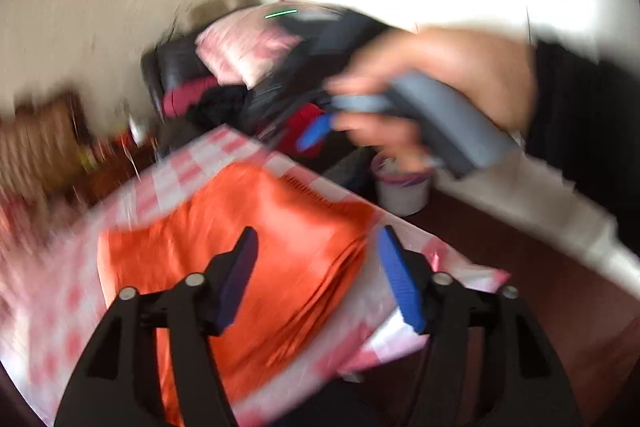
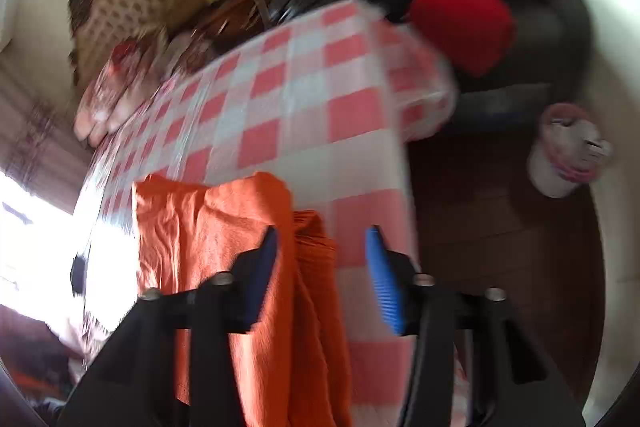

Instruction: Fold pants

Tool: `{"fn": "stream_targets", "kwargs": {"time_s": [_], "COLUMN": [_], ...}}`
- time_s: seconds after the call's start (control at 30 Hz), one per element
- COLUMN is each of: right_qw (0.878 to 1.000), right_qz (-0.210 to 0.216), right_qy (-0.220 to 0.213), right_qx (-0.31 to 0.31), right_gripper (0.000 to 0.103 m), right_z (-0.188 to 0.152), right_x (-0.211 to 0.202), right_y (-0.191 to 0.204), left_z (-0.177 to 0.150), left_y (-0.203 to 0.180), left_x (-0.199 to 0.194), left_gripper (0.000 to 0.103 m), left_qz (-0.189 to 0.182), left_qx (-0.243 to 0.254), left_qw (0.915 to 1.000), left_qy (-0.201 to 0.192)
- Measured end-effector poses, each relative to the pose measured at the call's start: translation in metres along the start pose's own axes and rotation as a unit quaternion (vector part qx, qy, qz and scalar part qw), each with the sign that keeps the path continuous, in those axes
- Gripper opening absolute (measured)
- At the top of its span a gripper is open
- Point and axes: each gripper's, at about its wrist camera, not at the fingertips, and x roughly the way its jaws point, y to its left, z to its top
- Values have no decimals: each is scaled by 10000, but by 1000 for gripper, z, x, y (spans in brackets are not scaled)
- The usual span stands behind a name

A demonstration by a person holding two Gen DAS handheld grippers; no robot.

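The orange pants point(image 1: 256, 251) lie in a folded stack on the red-and-white checked tablecloth point(image 1: 192, 163). My left gripper point(image 1: 316, 267) is open and empty, held above the pants' right part. The other gripper, held in a hand point(image 1: 436, 83), shows blurred at the upper right of the left wrist view, with one blue fingertip point(image 1: 316, 133) visible. In the right wrist view the pants point(image 2: 224, 239) lie at the near left of the tablecloth point(image 2: 304, 95). My right gripper point(image 2: 322, 259) is open and empty over the pants' ribbed right edge. Both views are motion-blurred.
A dark sofa point(image 2: 552, 27) piled with clothes, a red cushion point(image 2: 464, 23) and a pink pillow point(image 1: 244, 47) stands beyond the table. A white bucket point(image 2: 560, 155) sits on the dark floor point(image 2: 500, 235) right of the table edge. A carved wooden piece point(image 2: 132, 7) stands at the far left.
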Motion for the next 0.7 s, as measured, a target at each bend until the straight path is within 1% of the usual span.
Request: {"fn": "stream_targets", "kwargs": {"time_s": [0.03, 0.07, 0.1, 0.13, 0.17, 0.2, 0.23, 0.27, 0.3, 0.37, 0.43, 0.47, 0.5, 0.53, 0.57, 0.6, 0.63, 0.67, 0.7], "right_qw": [10000, 9999, 9997, 9994, 9989, 9981, 9971, 9966, 9963, 9955, 9952, 9955, 9959, 9962, 9961, 9963, 9964, 9964, 9967], "right_qz": [-62, -109, -122, -212, -333, -466, -579, -626, -662, -754, -784, -741, -693, -652, -691, -694, -688, -696, -656], "right_qy": [-24, 23, 106, 164, 203, 263, 321, 354, 393, 446, 455, 472, 467, 478, 462, 442, 442, 439, 434], "right_qx": [-7, -87, -178, -228, -249, -306, -389, -404, -389, -366, -363, -352, -338, -322, -291, -251, -210, -189, -176], "right_gripper": [56, 58, 58, 62, 63, 63, 63, 63, 63, 63, 63, 61, 58, 52, 51, 50, 49, 47, 45], "right_z": [-5, -16, -26, -36, -43, -50, -58, -62, -65, -68, -72, -73, -78, -78, -79, -80, -80, -80, -80], "right_x": [-4, -9, -10, -9, -8, -5, 0, 2, 6, 12, 16, 18, 17, 18, 18, 18, 18, 19, 20], "right_y": [0, 5, 10, 15, 17, 19, 23, 23, 23, 23, 24, 25, 26, 27, 28, 28, 28, 28, 29], "left_z": [-7, -17, -31, -52, -74, -89, -109, -125, -137, -148, -150, -154, -157, -158, -158, -160, -162, -161, -160], "left_y": [38, 70, 109, 148, 182, 203, 227, 239, 248, 252, 250, 245, 245, 242, 238, 235, 233, 233, 234], "left_x": [-12, -19, -23, -27, -28, -29, -28, -29, -29, -27, -16, -10, -3, 0, 3, 2, 9, 10, 11], "left_gripper": [67, 67, 67, 66, 65, 64, 62, 60, 60, 58, 57, 54, 49, 48, 46, 42, 40, 34, 17], "left_qz": [-43, -21, 3, 77, 137, 84, -167, -373, -561, -798, -1225, -1268, -1299, -1392, -1538, -1678, -1862, -1845, -1768], "left_qx": [-639, -1214, -1826, -2556, -3119, -3487, -4009, -4355, -4598, -4816, -4929, -4984, -5047, -5091, -5143, -5197, -5228, -5178, -5125], "left_qw": [9979, 9924, 9826, 9653, 9473, 9333, 9104, 8929, 8795, 8658, 8528, 8474, 8418, 8381, 8320, 8252, 8181, 8212, 8257], "left_qy": [97, 217, 352, 537, 726, 854, 1009, 1076, 1091, 1101, 1216, 1321, 1403, 1376, 1404, 1443, 1508, 1530, 1556]}}
